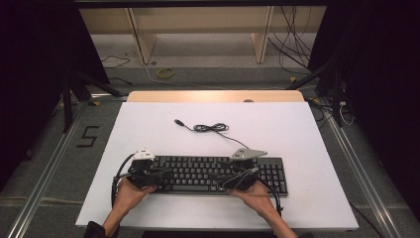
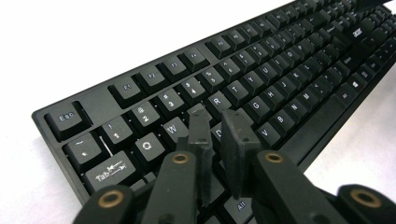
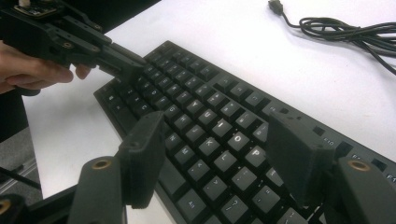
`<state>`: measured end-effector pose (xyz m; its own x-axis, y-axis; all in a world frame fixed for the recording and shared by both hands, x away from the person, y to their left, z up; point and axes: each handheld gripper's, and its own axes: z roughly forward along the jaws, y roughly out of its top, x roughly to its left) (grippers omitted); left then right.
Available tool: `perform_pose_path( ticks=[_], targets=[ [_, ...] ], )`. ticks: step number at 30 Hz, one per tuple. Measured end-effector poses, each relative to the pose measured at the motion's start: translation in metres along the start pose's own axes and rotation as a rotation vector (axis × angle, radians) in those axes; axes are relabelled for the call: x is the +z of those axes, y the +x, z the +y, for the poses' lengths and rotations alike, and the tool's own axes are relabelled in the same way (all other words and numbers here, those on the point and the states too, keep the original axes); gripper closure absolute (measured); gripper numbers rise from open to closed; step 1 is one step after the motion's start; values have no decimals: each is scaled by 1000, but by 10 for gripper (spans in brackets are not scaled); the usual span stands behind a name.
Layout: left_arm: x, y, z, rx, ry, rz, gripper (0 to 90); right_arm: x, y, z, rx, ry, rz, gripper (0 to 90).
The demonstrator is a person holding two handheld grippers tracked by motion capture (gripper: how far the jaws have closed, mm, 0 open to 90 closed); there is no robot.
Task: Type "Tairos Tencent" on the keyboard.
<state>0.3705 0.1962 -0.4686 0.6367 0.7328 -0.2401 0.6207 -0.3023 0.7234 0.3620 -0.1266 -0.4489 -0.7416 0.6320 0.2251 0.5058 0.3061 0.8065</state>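
A black keyboard (image 1: 213, 173) lies near the front of the white table (image 1: 297, 139). My left gripper (image 1: 165, 172) hovers over its left end, pointing right. In the left gripper view its jaws (image 2: 217, 123) stand nearly together with a thin slit and nothing between them, low over the keys around E and D of the keyboard (image 2: 261, 70). My right gripper (image 1: 223, 182) is over the right half, pointing left. Its jaws (image 3: 215, 126) stand wide open above the O, P and L keys of the keyboard (image 3: 205, 107). The left gripper (image 3: 133, 70) and its hand show farther off.
The keyboard's coiled black cable (image 1: 210, 128) (image 3: 345, 28) lies behind it, ending in a loose USB plug (image 1: 177, 121). Bare white tabletop surrounds the keyboard. A wooden strip (image 1: 213, 95) edges the far side. Beyond it are shelf legs and floor cables.
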Motion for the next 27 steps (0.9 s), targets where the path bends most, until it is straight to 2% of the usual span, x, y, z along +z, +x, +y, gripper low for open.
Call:
perform_pose_path(
  ticks=[10, 27],
  targets=[
    [3, 0, 0, 14, 27, 14, 889, -3, 4, -2, -8, -12, 6, 360],
    [9, 0, 0, 10, 55, 14, 890, -9, 4, -8, -11, -17, 4, 345]
  ],
)
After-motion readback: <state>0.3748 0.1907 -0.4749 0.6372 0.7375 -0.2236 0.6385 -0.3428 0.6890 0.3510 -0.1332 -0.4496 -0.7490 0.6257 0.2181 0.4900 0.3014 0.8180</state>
